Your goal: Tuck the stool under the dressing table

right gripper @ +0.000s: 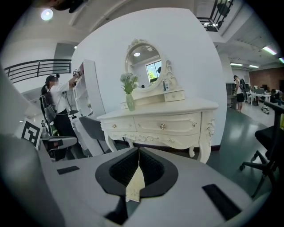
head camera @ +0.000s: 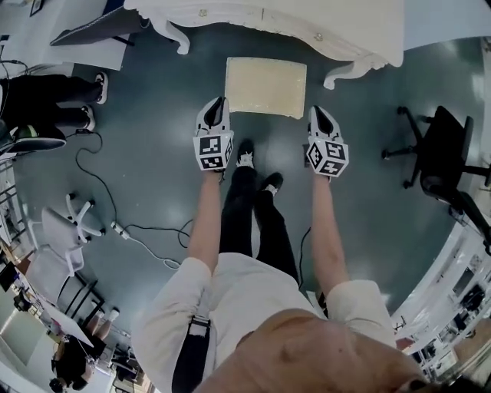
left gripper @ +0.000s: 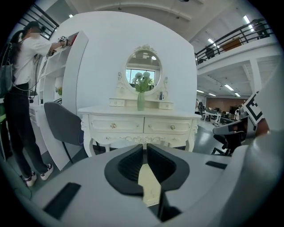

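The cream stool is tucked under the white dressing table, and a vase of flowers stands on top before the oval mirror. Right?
Not quite. The stool is not tucked in: the head view shows its whole seat out in front of the dressing table. The vase of flowers does stand before the oval mirror.

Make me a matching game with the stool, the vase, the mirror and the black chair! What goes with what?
Things:
1. stool
2. vase
3. mirror
4. black chair

Clues:
A. holds flowers on the dressing table
B. oval, behind the vase
C. on the floor, far right in the head view
D. on the floor, in front of the table

Pairs: 1-D, 2-A, 3-B, 4-C
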A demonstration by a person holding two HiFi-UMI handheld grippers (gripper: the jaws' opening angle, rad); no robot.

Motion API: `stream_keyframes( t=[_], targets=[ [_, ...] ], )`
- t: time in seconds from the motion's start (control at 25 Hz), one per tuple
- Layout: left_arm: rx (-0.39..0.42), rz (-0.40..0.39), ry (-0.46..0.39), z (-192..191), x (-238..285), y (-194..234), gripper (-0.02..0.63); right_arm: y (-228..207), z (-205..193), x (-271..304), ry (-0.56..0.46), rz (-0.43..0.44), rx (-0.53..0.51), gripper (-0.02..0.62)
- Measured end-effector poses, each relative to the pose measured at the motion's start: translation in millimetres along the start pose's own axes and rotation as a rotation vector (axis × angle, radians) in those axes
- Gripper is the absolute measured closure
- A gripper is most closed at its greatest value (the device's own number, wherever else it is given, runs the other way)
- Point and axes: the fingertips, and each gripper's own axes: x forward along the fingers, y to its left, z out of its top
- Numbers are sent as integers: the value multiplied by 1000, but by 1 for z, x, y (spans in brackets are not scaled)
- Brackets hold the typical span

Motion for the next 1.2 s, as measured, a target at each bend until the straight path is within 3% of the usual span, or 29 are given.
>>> stream_keyframes(
  t=[0.28, 0.56, 0.76, 0.96, 1.08, 1.2],
  targets=[
    [-36, -6, 19, -85, 39, 0, 569, -29, -63, 35, -2, -1, -38, 551],
    [-57, 32, 86, -196, 50, -22, 569, -63, -179, 46, 47, -12, -21, 549],
    [-35, 29, 88, -244, 67, -21, 546, -76, -243, 62, 80, 7, -27, 549],
    [-19, 40, 94, -273, 83, -13, 491, -72, -268, 90, 66, 96, -78, 541],
    [-13, 23, 95, -283, 90, -12, 430, -76, -277, 106, 75, 122, -84, 422],
    [-13, 7, 112, -298, 92, -11, 362, -79, -293, 117, 107, 127, -97, 383]
  ],
)
